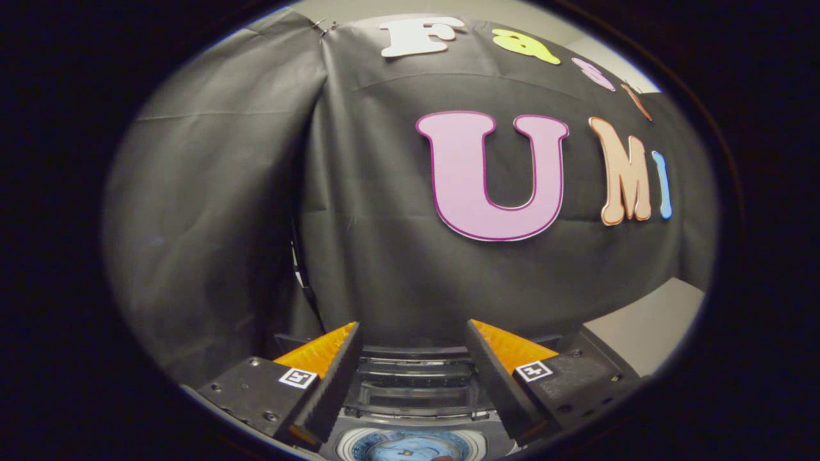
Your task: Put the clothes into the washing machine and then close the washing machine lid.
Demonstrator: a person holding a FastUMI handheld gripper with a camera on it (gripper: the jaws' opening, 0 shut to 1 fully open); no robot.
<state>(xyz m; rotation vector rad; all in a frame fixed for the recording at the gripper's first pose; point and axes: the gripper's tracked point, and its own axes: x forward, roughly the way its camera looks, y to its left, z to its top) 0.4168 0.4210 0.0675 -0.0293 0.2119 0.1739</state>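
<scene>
My gripper (pixel 413 336) is open, its two fingers spread wide with nothing held between them. Below and between the fingers lies the washing machine (pixel 410 410), seen from above. Its lid (pixel 413 381) stands raised at the back, a dark translucent panel just ahead of the fingertips. The round drum opening (pixel 407 447) shows beneath the fingers, with blue cloth (pixel 400 450) inside it. The gripper is held above the machine, pointing at the wall beyond it.
The booth's black cloth wall (pixel 384 224) hangs close behind the machine. A pale surface (pixel 644 326) shows past the right finger, beside the machine.
</scene>
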